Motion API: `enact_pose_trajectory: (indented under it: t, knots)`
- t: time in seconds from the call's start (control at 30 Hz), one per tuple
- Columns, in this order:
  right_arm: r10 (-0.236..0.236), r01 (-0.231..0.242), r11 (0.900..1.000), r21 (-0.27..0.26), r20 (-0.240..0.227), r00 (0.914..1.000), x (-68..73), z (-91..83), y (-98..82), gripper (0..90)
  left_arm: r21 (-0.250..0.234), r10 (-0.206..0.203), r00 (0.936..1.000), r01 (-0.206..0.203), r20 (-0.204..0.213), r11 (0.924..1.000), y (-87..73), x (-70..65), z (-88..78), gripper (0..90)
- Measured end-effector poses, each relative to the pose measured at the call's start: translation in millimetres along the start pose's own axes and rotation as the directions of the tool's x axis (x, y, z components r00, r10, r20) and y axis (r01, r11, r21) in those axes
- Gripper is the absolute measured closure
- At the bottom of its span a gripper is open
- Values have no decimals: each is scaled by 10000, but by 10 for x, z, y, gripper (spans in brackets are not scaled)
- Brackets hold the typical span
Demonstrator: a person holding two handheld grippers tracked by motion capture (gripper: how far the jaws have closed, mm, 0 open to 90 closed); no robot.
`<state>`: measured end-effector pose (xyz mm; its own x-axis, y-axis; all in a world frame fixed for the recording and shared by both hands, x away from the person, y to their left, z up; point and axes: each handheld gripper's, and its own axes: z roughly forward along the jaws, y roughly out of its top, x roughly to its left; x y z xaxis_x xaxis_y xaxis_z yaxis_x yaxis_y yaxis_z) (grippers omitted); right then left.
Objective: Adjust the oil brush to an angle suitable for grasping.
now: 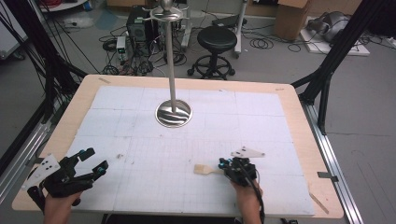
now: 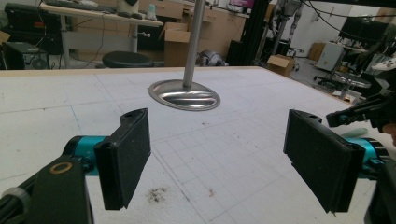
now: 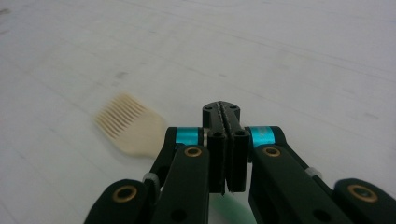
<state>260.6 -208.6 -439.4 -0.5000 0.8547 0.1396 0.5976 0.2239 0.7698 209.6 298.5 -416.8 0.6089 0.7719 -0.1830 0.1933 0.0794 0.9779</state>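
High view first: shows a pale toothed comb (image 1: 204, 169) flat on the white gridded surface (image 1: 140, 93), near the front edge and right of centre. Places it just beside the tips of the right tool (image 1: 223, 164), on that tool's left, with the narrow end toward the tips and the broad toothed end away from them. Runs its long axis roughly across the surface, left to right. Puts the right hand far nearer than the left, so leaves any pick-up to the right side. Seen in the right gripper view, has the right tool (image 3: 222, 111) pinched fully together, pads meeting flush, nothing visible between them. Sets the comb (image 3: 130, 128) to the left of the closed jaws there, teeth fanning up and away, its near end slipping behind the left jaw arm; cannot tell whether touching or just apart. Judged from this, calls for spreading the jaws and shifting left to straddle the narrow end across its width. Keeps the left tool (image 1: 95, 159) well apart at the front left corner, spread wide and empty (image 2: 217, 154), facing the metal stand (image 2: 184, 94) at mid-surface.
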Motion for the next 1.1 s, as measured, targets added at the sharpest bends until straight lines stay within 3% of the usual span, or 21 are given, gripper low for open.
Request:
enact_pose_trajectory:
  t: [0.03,0.07,0.1,0.13,0.2,0.23,0.3,0.4,0.5,0.73,0.83,1.1]
  knots:
    - [0,0,10000,0,0,10000,0,0,0,891,-1,3,10000,-3,0,10000,1,0,0,233]
    - [168,-168,9999,-26,227,9996,-76,-70,-32,891,1,13,10000,-13,4,10000,2,-2,2,233]
    - [379,-374,9993,-78,787,9962,-224,-220,-95,891,5,25,10000,-25,4,10000,2,-3,3,233]
    - [379,-374,9993,-78,787,9962,-224,-220,-95,891,13,34,10000,-34,9,10000,2,-5,6,233]
    - [491,-496,9988,-3,1479,9878,-360,-380,-165,891,24,61,10000,-61,25,10000,3,-7,6,233]
    - [881,-896,9960,-7,1898,9779,-492,-529,-266,891,27,47,10000,-47,24,10000,2,-7,10,233]
    - [1145,-1194,9928,89,2189,9690,-584,-642,-376,891,48,44,10000,-45,27,10000,0,-7,14,233]
    - [1213,-1289,9915,175,2335,9648,-624,-717,-458,891,48,73,10000,-73,36,10000,1,-12,19,233]
    - [1194,-1305,9908,355,2248,9671,-610,-741,-510,891,65,71,10000,-71,37,10000,1,-18,26,233]
    - [740,-879,9941,634,1944,9781,-446,-570,-421,891,42,17,10000,-17,-25,10000,-2,-2,19,233]
    - [794,-913,9940,597,1785,9807,-398,-523,-398,891,35,19,10000,-19,-23,10000,-1,-2,22,233]
    - [558,-636,9959,644,1165,9916,-115,-207,-206,891,38,31,10000,-31,-6,10000,0,3,15,233]
